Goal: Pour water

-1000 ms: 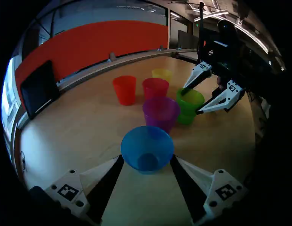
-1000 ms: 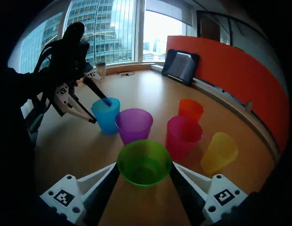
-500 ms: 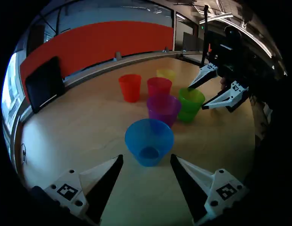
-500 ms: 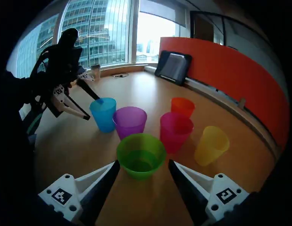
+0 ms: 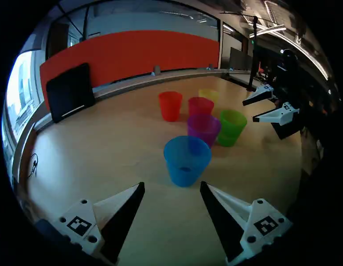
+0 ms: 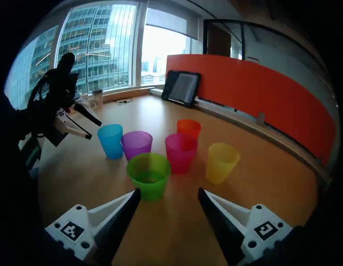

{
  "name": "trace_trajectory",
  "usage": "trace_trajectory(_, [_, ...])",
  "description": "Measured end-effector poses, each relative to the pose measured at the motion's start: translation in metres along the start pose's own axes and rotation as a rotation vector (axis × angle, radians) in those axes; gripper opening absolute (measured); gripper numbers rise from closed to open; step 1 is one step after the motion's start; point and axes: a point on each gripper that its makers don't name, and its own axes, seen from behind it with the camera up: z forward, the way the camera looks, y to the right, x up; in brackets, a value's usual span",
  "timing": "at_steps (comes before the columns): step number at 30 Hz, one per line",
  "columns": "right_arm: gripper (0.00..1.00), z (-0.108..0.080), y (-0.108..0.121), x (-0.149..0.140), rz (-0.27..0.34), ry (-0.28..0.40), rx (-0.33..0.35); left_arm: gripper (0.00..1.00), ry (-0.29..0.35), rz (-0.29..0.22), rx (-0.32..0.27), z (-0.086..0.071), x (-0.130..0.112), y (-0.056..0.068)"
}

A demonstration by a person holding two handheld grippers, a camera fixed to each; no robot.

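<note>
Left gripper view: my left claw (image 5: 171, 184) has its fingers spread wide and holds nothing. The blue cup (image 5: 187, 159) stands dead ahead, just past the fingertips and a little right of the centre line. It is upright, mouth up, long axis vertical. No finger touches it.

Right gripper view: my right claw (image 6: 168, 190) is likewise apart and empty. The green cup (image 6: 149, 175) is straight ahead, slightly left of centre, upright, just clear of the tips. It looks to hold some liquid. The blue cup's fill I cannot tell.

Judgement: each claw is nearer its own cup, left to blue, right to green. A straight push forward would put either cup between the fingers.

Beyond them the purple cup (image 5: 203, 128) sits between blue and green, near both. The pink cup (image 5: 200, 106), orange cup (image 5: 170, 105) and yellow cup (image 5: 210, 94) form the back row.

All stand on a pale wooden counter (image 5: 96, 146). An orange wall (image 5: 127, 48) runs along one edge, tall windows (image 6: 96, 53) along another.
</note>
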Motion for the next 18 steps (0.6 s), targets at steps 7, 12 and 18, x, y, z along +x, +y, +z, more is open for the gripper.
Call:
trace_trajectory(7, [1.00,-0.020,0.009,0.006,0.040,0.054,-0.069,0.93,0.049,-0.026,0.060,-0.018,-0.001,-0.009])
trace_trajectory(12, [1.00,-0.033,0.016,0.016,0.067,0.104,-0.124,0.93,0.109,-0.064,0.097,-0.029,0.005,-0.019])
trace_trajectory(18, [1.00,-0.045,0.028,0.032,0.097,0.174,-0.198,0.93,0.225,-0.098,0.169,-0.046,0.027,-0.036])
